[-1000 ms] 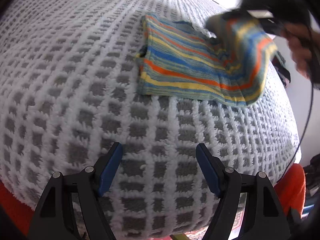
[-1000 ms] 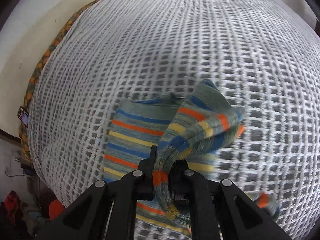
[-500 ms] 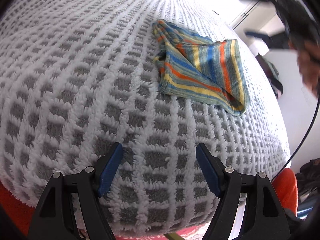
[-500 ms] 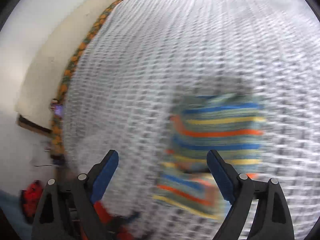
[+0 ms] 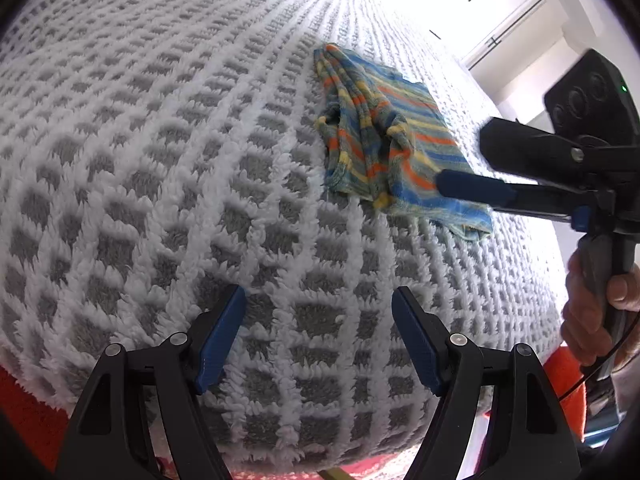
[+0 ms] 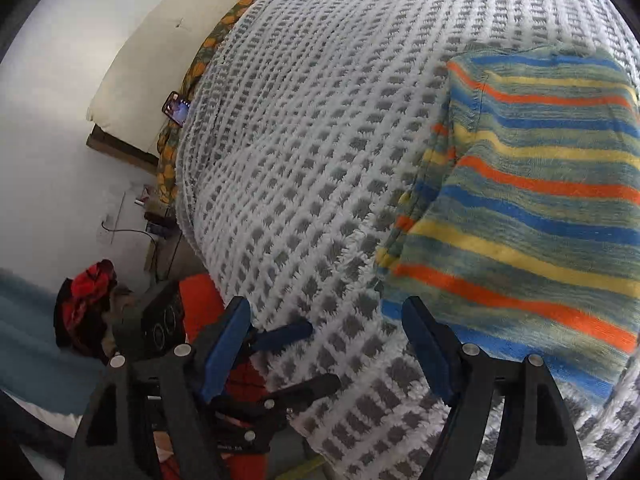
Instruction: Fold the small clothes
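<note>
Garment: we see a striped cloth (image 5: 384, 148) (image 6: 532, 208) in blue, orange, yellow and grey-green, lying folded on the blanket; its left side in the left wrist view is bunched into loose ridges, the rest lies flatter.
Surface: we see a white and grey waffle blanket (image 5: 180, 168) (image 6: 320, 128) covering a bed, with the cloth well out from its near edge.
Left gripper: our left gripper (image 5: 318, 336) hangs over bare blanket near the edge, jaws spread wide and holding nothing; the cloth lies well ahead of it. In the right wrist view we see it (image 6: 308, 352) low at the left, just off the blanket's edge.
Right gripper: our right gripper (image 6: 326, 344) has its jaws wide apart and empty; the cloth's near corner lies just beyond its right finger. In the left wrist view one blue pad (image 5: 472, 190) sits over the cloth's near right part; we cannot tell whether it touches.
Right hand: we see the hand (image 5: 596, 312) wrapped round the handle at the right edge.
Beyond the bed: we see a phone (image 6: 176, 109) with a lit screen, and a white wall (image 6: 52, 80).
</note>
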Demonstrator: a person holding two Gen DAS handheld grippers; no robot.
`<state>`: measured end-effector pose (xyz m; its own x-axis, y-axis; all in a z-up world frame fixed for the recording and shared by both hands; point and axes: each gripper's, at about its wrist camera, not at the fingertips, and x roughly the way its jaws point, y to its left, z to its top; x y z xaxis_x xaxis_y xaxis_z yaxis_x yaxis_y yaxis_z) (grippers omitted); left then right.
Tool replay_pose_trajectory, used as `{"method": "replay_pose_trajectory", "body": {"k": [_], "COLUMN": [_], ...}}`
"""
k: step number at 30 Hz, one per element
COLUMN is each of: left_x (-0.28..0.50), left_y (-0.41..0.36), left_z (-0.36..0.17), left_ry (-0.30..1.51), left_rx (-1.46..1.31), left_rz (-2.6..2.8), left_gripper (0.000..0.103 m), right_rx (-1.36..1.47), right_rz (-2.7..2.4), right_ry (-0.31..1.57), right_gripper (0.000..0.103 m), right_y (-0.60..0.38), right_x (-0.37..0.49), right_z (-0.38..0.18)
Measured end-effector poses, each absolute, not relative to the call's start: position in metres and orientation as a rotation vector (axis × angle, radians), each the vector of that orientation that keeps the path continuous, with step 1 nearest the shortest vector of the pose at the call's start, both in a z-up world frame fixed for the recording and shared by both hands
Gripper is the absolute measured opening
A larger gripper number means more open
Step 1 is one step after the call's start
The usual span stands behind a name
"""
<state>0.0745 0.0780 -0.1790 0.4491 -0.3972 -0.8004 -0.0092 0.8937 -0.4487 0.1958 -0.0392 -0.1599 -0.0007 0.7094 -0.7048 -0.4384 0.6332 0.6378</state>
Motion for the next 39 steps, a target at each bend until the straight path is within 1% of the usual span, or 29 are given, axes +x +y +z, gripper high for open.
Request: {"method": "replay_pose_trajectory", "body": {"k": [4, 6, 8, 12, 14, 15, 17, 18, 19, 21, 23, 25, 27, 28, 29, 30, 31, 35, 37, 39], "left_x": [0.075, 0.075, 0.076, 0.08, 0.08, 0.08, 0.077, 0.076, 0.076, 0.074, 0.074, 0.073, 0.073, 0.074, 0.074, 0.074, 0.074, 0.073, 0.074, 0.076], "left_y": [0.075, 0.074, 0.073, 0.072, 0.073, 0.074, 0.076, 0.077, 0.077, 0.078, 0.08, 0.081, 0.081, 0.081, 0.08, 0.081, 0.081, 0.086, 0.087, 0.086], "left_z": [-0.18, -0.18, -0.179, -0.179, -0.178, -0.178, -0.179, -0.179, -0.179, -0.179, -0.18, -0.181, -0.181, -0.181, -0.18, -0.18, -0.18, -0.181, -0.181, -0.183], "left_ry": [1.082, 1.08, 1.079, 1.078, 1.076, 1.075, 1.073, 1.073, 1.073, 1.074, 1.074, 1.075, 1.076, 1.075, 1.076, 1.076, 1.076, 1.075, 1.078, 1.082], "left_rx": [-0.399, -0.394, -0.395, -0.406, -0.407, -0.406, -0.405, -0.405, -0.407, -0.413, -0.419, -0.419, -0.419, -0.42, -0.421, -0.425, -0.429, -0.449, -0.454, -0.45], "left_rz": [-0.248, -0.25, -0.249, -0.246, -0.25, -0.252, -0.256, -0.258, -0.26, -0.263, -0.264, -0.264, -0.263, -0.264, -0.264, -0.266, -0.267, -0.271, -0.27, -0.266], "left_gripper": [0.077, 0.077, 0.077, 0.077, 0.077, 0.077, 0.077, 0.077, 0.077, 0.077, 0.077, 0.077, 0.077, 0.077, 0.077, 0.077, 0.077, 0.077, 0.077, 0.078], "right_rx": [0.296, 0.312, 0.288, 0.001, -0.118, -0.152, -0.197, -0.217, -0.24, -0.23, -0.221, -0.211, -0.233, -0.248, -0.269, -0.286, -0.253, 0.072, 0.236, 0.328], "right_rz": [0.788, 0.702, 0.68, 0.672, 0.645, 0.613, 0.527, 0.49, 0.458, 0.435, 0.42, 0.416, 0.404, 0.398, 0.392, 0.376, 0.37, 0.399, 0.429, 0.451], "right_ry": [1.201, 1.219, 1.258, 1.292, 1.313, 1.322, 1.325, 1.33, 1.354, 1.375, 1.389, 1.373, 1.368, 1.374, 1.373, 1.355, 1.342, 1.322, 1.289, 1.237], "right_gripper": [0.079, 0.078, 0.077, 0.077, 0.077, 0.074, 0.057, 0.044, 0.038, 0.031, 0.031, 0.038, 0.039, 0.035, 0.028, 0.013, 0.012, 0.012, 0.012, 0.012], "right_y": [-0.086, -0.103, -0.096, -0.037, -0.01, -0.002, 0.003, 0.002, 0.0, -0.005, -0.006, -0.005, -0.002, 0.001, 0.003, 0.003, 0.0, -0.044, -0.06, -0.065], "right_x": [0.211, 0.227, 0.238, 0.227, 0.216, 0.215, 0.218, 0.22, 0.224, 0.229, 0.233, 0.237, 0.243, 0.244, 0.246, 0.247, 0.25, 0.257, 0.26, 0.265], "right_z": [-0.141, -0.14, -0.141, -0.146, -0.162, -0.171, -0.186, -0.193, -0.201, -0.208, -0.209, -0.205, -0.206, -0.205, -0.206, -0.206, -0.205, -0.178, -0.158, -0.141]}}
